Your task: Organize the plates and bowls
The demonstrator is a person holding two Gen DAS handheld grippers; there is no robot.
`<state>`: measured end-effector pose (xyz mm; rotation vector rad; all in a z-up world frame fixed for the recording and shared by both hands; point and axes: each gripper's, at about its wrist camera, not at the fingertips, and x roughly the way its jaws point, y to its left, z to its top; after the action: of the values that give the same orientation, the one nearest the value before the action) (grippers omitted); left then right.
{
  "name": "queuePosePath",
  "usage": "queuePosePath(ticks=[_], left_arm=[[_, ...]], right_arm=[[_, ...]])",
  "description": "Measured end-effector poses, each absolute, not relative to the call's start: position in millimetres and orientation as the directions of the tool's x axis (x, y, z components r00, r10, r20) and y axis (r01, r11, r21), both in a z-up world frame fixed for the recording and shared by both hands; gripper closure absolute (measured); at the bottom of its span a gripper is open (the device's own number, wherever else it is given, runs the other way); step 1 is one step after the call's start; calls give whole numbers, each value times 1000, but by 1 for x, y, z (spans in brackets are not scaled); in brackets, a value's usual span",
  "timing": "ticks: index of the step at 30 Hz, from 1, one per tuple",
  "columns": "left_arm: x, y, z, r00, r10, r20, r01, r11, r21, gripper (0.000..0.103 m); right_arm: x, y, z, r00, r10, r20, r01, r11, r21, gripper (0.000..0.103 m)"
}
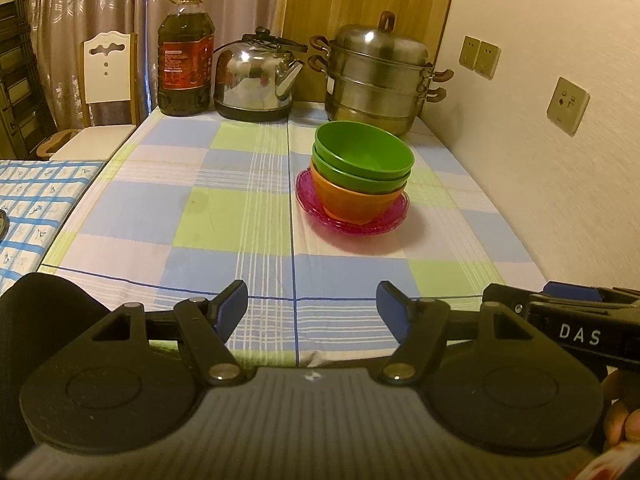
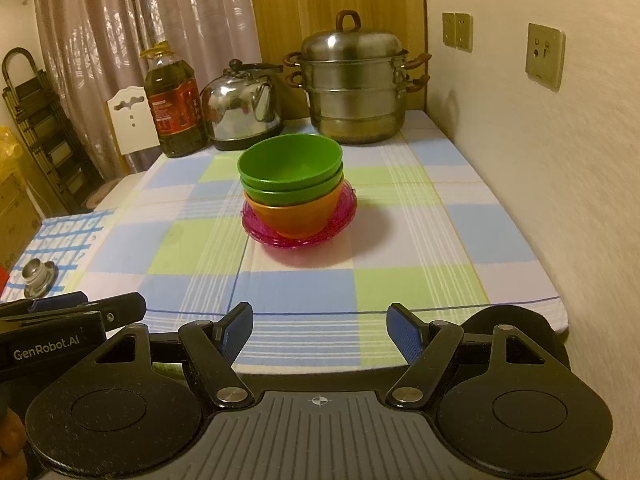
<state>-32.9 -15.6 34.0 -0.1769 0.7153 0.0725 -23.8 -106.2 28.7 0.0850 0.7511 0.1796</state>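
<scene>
Bowls sit nested right of centre in the left wrist view: two green bowls (image 1: 363, 156) inside an orange bowl (image 1: 356, 200), all standing on a stack of pink plates (image 1: 316, 210) on the checked table (image 1: 224, 216). Our left tongs (image 1: 311, 314) fill the lower frame, spread wide and holding nothing, well short of the stack. An oil bottle (image 1: 185, 54), a kettle (image 1: 256, 76) and a steamer pot (image 1: 378, 76) line the top of the frame, and the right tongs' body pokes in at the lower right edge.

From the right wrist view, the same stack sits at centre: green bowls (image 2: 291, 168), orange bowl (image 2: 294, 216), pink plates (image 2: 260, 236). Our right tongs (image 2: 320, 332) at the bottom are likewise wide apart and empty, near the table's front edge.

We judge the sorting essentially done, with everything gathered into one pile. If anything remains, we would only straighten the slightly skewed bowls, approaching a rim gently so the light stack does not slide.
</scene>
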Motion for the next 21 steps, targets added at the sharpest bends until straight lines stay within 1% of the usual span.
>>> queuePosePath(ticks=[21], left_arm=[[-33,-18,32,750,6,-661,-126,983,-134,34]], right_arm=[[-24,-108,24,713,193,-674,-124,981,150,29]])
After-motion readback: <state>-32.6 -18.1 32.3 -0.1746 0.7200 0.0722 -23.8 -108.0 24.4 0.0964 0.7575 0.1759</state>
